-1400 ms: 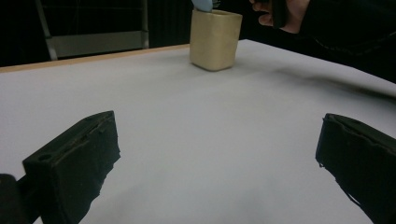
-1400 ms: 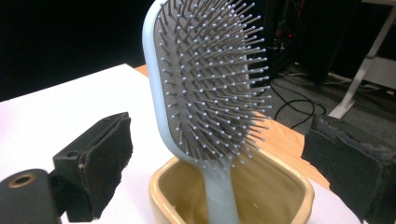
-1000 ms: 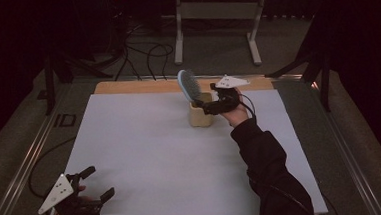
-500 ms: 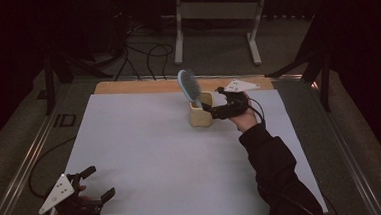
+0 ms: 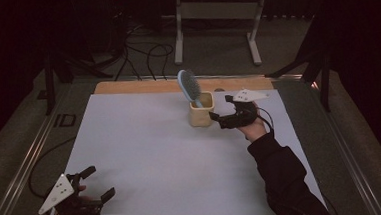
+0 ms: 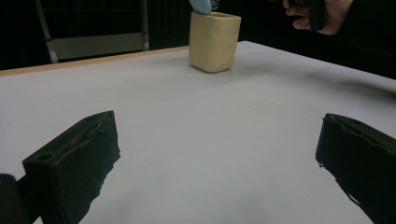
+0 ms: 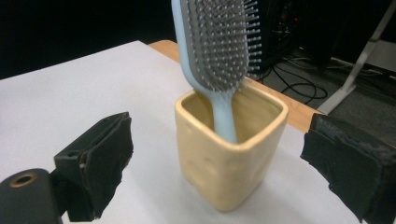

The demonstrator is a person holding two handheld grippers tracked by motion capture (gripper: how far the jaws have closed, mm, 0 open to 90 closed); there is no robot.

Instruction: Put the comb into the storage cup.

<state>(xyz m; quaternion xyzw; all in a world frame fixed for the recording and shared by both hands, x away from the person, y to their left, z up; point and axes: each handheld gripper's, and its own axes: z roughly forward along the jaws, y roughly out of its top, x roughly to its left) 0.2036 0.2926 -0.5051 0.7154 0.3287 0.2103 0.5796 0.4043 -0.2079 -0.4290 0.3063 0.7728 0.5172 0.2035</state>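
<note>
Item: hairbrush (image 5: 188, 85), pale blue, grey bristles, standing handle-down in a cream square cup (image 5: 201, 115) at the far middle of the white table (image 5: 146, 155), head leaning out over the rim toward the far left. Status, as judged: the brush is already seated in the cup and nothing grips it, so the placing looks done; what seems left is drawing the right hand clear. Right gripper (image 5: 219, 119): jaws spread wide, empty, held just to the right of the cup at cup height. In the right gripper view the cup (image 7: 229, 151) sits between the two jaws and a little beyond them, touching neither; the brush (image 7: 215, 44) rises above them, handle against the cup's inner wall. Left gripper (image 5: 100, 185): at the near left edge of the table, jaws spread, empty, well apart from cup and brush; its own view shows the cup (image 6: 214, 41) far ahead across bare table.
</note>
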